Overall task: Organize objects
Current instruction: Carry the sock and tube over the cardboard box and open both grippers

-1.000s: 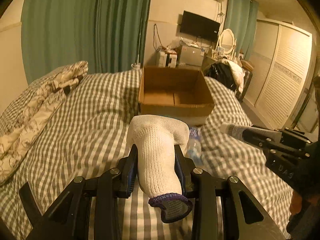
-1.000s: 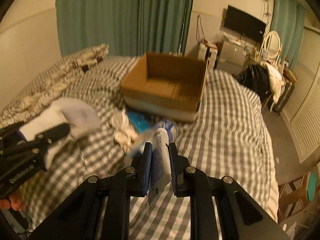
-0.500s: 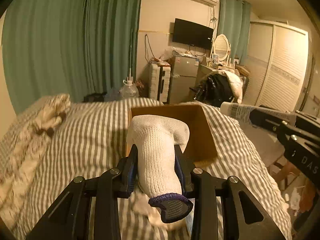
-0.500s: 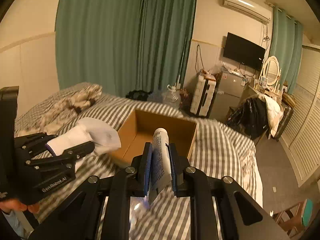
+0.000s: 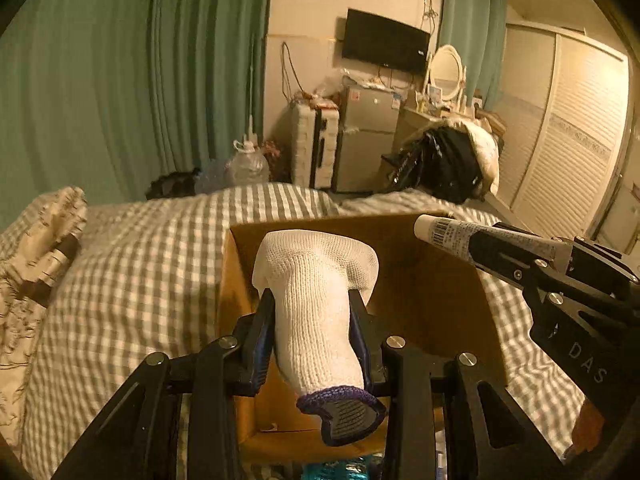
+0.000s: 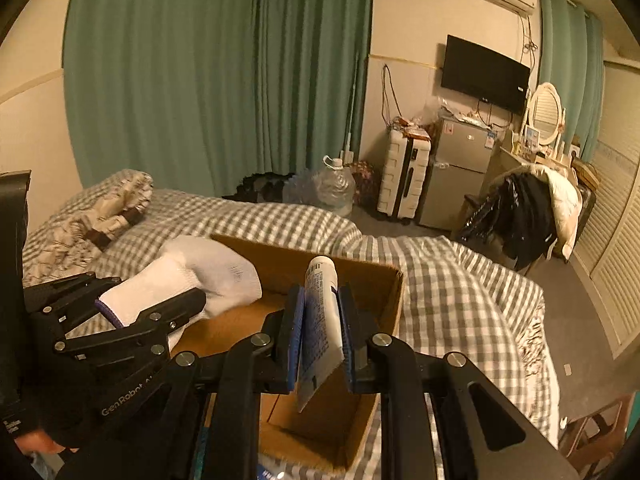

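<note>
My left gripper (image 5: 314,308) is shut on a white knit sock (image 5: 318,304) with a purple cuff, held above the open cardboard box (image 5: 432,300) on the checked bed. My right gripper (image 6: 320,304) is shut on a white tube (image 6: 320,320) with printed text, also held over the box (image 6: 360,400). In the left wrist view the right gripper (image 5: 480,248) and the tube (image 5: 448,232) reach in from the right above the box. In the right wrist view the left gripper (image 6: 160,304) and the sock (image 6: 208,272) sit at the left over the box's edge.
The box stands on a grey checked bedspread (image 5: 140,272). A patterned quilt (image 5: 36,264) lies at the left. A blue-labelled bottle (image 5: 344,470) lies just in front of the box. Beyond the bed are a suitcase (image 6: 404,176), a small fridge (image 6: 456,168) and a clothes-covered chair (image 6: 528,208).
Both grippers have moved forward and up from over the bed's loose items to above the box, each still holding its object. The box now fills the space under the fingers.
</note>
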`<state>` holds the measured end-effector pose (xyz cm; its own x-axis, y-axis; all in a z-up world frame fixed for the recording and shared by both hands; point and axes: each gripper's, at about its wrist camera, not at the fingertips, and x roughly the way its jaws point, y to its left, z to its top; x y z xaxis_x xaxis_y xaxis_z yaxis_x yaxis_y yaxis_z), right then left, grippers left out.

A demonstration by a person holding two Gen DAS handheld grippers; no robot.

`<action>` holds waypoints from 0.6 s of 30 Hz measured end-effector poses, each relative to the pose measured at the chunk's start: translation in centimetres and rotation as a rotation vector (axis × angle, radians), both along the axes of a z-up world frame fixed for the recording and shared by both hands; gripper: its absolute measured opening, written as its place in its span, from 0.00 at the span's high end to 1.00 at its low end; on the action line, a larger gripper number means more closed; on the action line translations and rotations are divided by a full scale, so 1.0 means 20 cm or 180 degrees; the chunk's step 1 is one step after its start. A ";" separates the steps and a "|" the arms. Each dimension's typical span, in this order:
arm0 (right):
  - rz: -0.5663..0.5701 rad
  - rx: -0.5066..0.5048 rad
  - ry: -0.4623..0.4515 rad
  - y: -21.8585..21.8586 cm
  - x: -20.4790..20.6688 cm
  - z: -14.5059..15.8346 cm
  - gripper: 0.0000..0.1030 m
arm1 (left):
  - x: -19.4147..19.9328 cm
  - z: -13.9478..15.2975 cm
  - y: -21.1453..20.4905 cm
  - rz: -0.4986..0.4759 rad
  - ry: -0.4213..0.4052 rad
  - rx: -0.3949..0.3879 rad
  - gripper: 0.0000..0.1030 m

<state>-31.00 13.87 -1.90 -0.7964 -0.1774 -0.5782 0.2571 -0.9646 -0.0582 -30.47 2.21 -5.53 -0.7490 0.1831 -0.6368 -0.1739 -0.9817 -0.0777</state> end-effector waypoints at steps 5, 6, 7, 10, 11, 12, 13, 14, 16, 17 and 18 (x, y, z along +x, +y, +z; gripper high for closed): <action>-0.0035 -0.0051 -0.0005 0.03 -0.01 -0.09 0.61 | -0.01 -0.03 -0.03 0.0041 0.0002 0.0027 0.41; -0.0052 -0.0056 0.0019 0.05 0.00 -0.09 0.51 | 0.01 0.00 -0.04 0.0044 0.0045 0.0046 0.29; -0.0074 -0.0073 0.0057 0.06 0.01 -0.07 0.48 | 0.03 0.02 -0.05 0.0061 0.0082 0.0048 0.16; -0.0149 -0.0130 0.0158 0.11 0.07 0.02 0.44 | 0.12 0.11 -0.06 0.0132 0.0210 0.0031 0.11; -0.0189 -0.0127 0.0192 0.12 0.10 0.06 0.41 | 0.15 0.14 -0.07 0.0134 0.0219 0.0035 0.11; -0.0224 -0.0121 0.0218 0.13 0.13 0.09 0.37 | 0.19 0.18 -0.08 0.0157 0.0220 0.0037 0.11; -0.0262 -0.0119 0.0245 0.15 0.16 0.14 0.35 | 0.22 0.20 -0.09 0.0174 0.0219 0.0036 0.10; -0.0304 -0.0129 0.0275 0.17 0.21 0.19 0.33 | 0.25 0.23 -0.09 0.0189 0.0217 0.0030 0.10; -0.0333 -0.0155 0.0302 0.19 0.31 0.27 0.31 | 0.34 0.28 -0.11 0.0223 0.0233 -0.0016 0.07; -0.0339 -0.0151 0.0314 0.20 0.36 0.30 0.30 | 0.39 0.30 -0.12 0.0257 0.0256 -0.0051 0.06; -0.0345 -0.0140 0.0326 0.21 0.40 0.33 0.29 | 0.44 0.33 -0.13 0.0294 0.0280 -0.0090 0.04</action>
<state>-23.02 17.99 4.70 -0.8666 -0.1104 -0.4866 0.1462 -0.9886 -0.0360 -21.58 -0.47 0.97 -0.8150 0.0936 -0.5718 -0.0875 -0.9954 -0.0382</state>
